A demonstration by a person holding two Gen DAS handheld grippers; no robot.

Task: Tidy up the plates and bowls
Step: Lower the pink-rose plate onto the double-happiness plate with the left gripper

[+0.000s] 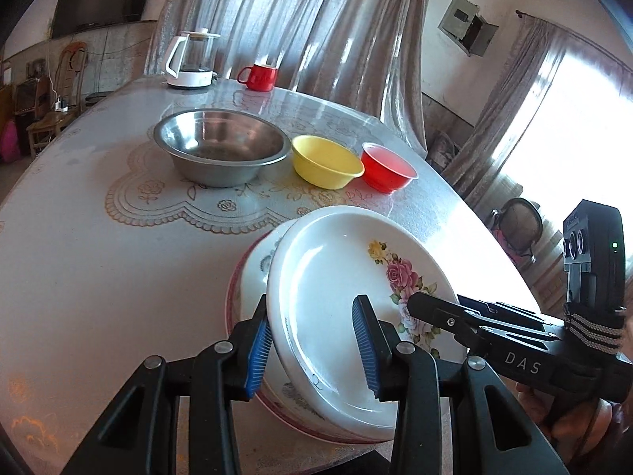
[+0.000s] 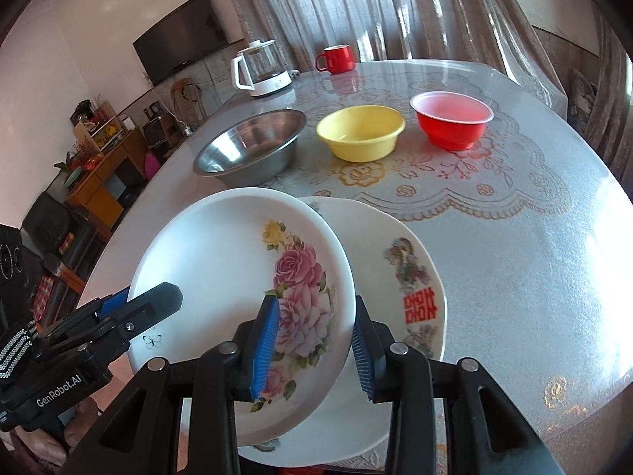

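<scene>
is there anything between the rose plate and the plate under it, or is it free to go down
Nothing visible lies between them. The rose plate, gripped at opposite rims by the left gripper and right gripper, sits tilted directly over the plate with red characters. The bowls stand farther back on the table, clear of the stack.

Both wrist cams close, angled down, opposite sides, sharing rose plate [image 1: 336, 277] & table [image 1: 99, 257].
</scene>
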